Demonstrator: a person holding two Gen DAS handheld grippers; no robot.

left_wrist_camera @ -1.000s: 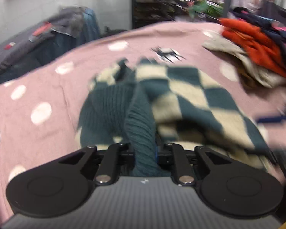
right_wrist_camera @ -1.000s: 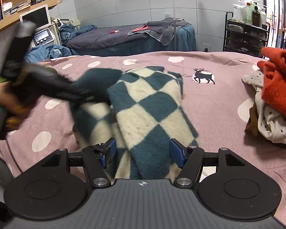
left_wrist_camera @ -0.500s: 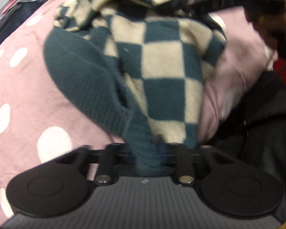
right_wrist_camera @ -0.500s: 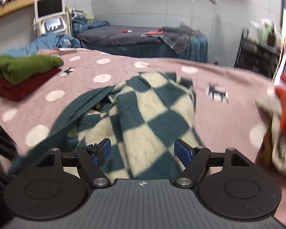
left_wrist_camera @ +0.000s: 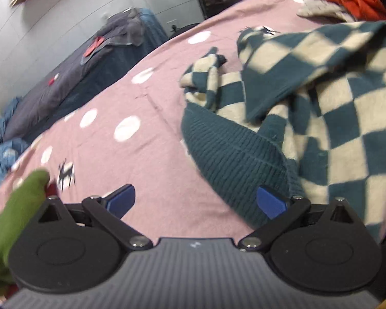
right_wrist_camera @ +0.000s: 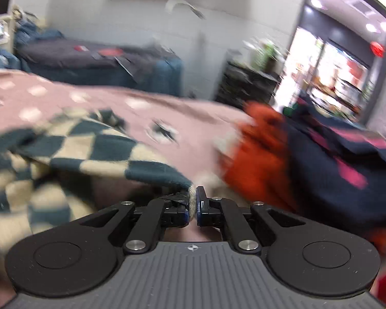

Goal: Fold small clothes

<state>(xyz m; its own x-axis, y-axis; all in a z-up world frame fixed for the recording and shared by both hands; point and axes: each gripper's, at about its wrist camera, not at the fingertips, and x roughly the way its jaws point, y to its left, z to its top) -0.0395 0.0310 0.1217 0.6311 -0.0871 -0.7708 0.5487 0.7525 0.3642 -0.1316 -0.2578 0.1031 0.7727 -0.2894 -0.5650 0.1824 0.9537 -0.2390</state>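
Barely begun: checkered sweater (left_wrist_camera: pixel 321 108) crumpled on the pink spotted bedspread (left_wrist_camera: pixel 131 103), no fold laid yet. Right gripper (right_wrist_camera: pixel 192 202) clamped on a corner of the sweater, drawing it taut toward the orange and navy heap (right_wrist_camera: pixel 283 159). Left gripper (left_wrist_camera: pixel 195 202) opening wide, nothing between the pads, ribbed hem (left_wrist_camera: pixel 234 154) just beside. Bare bedspread left of the sweater for spreading; green garment (left_wrist_camera: pixel 15 213) at the near edge.

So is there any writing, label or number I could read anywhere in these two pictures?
None can be read.
Red sign by the bright doorway: blurred, unreadable.
Small white mark on the left gripper body: a symbol, not letters.
Small cross mark on the right gripper body: a symbol, no text.
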